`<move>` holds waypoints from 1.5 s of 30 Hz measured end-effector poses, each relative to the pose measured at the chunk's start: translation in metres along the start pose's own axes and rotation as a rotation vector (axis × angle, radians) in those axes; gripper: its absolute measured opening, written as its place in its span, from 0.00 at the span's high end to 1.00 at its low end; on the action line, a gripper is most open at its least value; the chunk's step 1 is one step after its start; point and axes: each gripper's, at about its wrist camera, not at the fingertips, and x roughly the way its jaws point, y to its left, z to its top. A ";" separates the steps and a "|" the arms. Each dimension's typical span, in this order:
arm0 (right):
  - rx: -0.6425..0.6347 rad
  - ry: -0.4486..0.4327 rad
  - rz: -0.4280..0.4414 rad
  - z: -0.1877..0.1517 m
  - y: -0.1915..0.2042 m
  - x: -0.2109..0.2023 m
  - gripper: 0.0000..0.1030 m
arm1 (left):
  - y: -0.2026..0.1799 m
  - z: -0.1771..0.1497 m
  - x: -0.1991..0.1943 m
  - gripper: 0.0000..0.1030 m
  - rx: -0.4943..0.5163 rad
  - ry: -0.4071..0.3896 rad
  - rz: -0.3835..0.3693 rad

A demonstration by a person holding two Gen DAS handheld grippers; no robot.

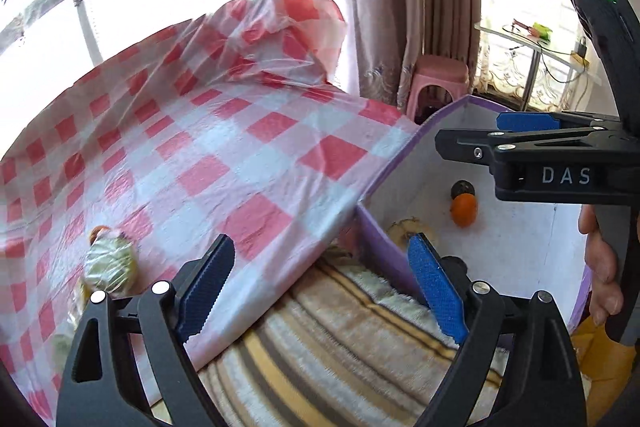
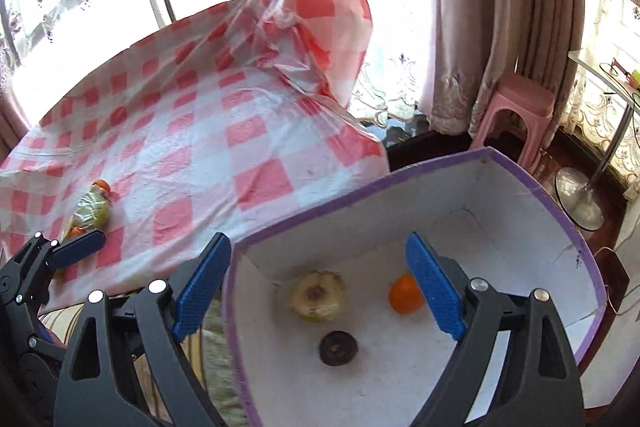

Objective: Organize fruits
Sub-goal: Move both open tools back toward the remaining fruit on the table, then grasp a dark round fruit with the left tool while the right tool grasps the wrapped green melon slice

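A purple-rimmed white box point(image 2: 400, 183) holds a yellow-green fruit point(image 2: 318, 295), an orange point(image 2: 405, 294) and a dark round fruit point(image 2: 338, 347). My right gripper point(image 2: 316, 279) is open and empty above the box. In the left wrist view the box point(image 1: 404, 155) is at the right, with the orange point(image 1: 463, 211) and the dark fruit point(image 1: 463, 189) inside. My left gripper point(image 1: 320, 287) is open and empty over the edge of the checked cloth. A clear bag of fruits point(image 1: 110, 265) lies on the cloth to its left; it also shows in the right wrist view point(image 2: 91, 211).
A red-and-white checked plastic cloth point(image 1: 224, 147) covers the surface, bunched up at the far end. A striped blanket point(image 1: 340, 327) lies under its near edge. A pink stool point(image 2: 516, 115), curtains and a glass side table point(image 1: 532, 47) stand beyond.
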 end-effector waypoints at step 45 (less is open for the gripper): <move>-0.392 0.180 0.434 -0.052 0.296 0.060 0.14 | 0.236 -0.178 -0.097 0.47 -0.605 0.093 0.282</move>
